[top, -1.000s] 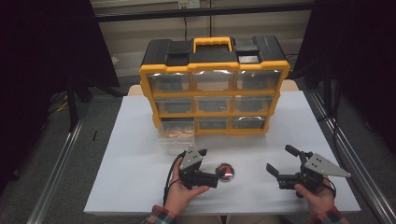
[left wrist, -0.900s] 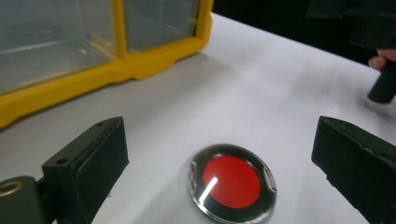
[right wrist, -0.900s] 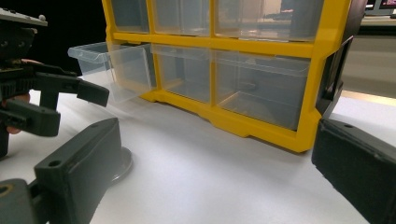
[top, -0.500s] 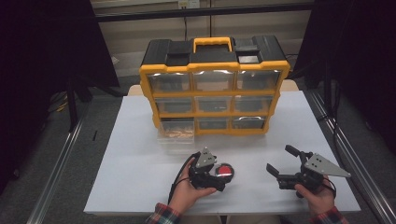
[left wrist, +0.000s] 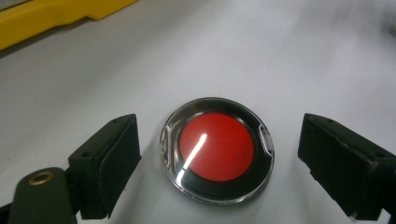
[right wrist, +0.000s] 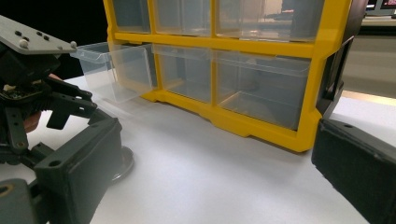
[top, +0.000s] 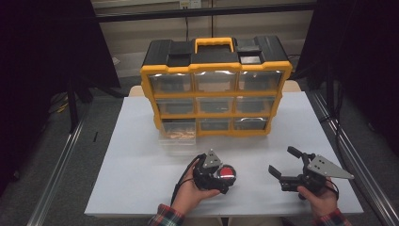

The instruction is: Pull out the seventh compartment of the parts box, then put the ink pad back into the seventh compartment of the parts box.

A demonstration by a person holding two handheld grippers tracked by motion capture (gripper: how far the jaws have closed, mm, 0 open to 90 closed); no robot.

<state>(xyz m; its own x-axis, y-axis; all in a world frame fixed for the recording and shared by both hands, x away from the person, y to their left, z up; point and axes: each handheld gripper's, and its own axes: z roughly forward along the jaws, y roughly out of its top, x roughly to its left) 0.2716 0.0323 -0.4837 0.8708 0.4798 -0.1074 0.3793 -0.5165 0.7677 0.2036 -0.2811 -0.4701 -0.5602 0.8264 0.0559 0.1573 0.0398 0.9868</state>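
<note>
Nearest the person, the left gripper (left wrist: 210,158) hangs directly over a small round case (left wrist: 217,150), a clear-lidded black puck with a red disc inside, lying flat on the white bench (top: 141,155). Its two black jaws straddle the case, one on each side and both clear of the rim; they have just been closing in a little, yet nothing is pinched so far, so the gripper counts as open with the case between its pads. It looks lined up that way so the pads can meet the rim edge-on, since a flat, slick lid gives them little else to bite. The left hand (top: 190,190) cups the gripper from below and behind, wrist bent so the jaws point down at the bench.

To the right of the round case, well apart from it, the right gripper (top: 287,165) rests low on the bench with its jaws spread wide and empty, pointing up the bench toward the organiser; the right hand (top: 320,200) holds it level, seemingly parked in waiting.

Beyond the round case stands the yellow drawer organiser (top: 216,84), black-topped with a yellow handle. Its bottom-left clear drawer (top: 178,134) is pulled out toward the case, probably left open as the place the case is meant to go.
</note>
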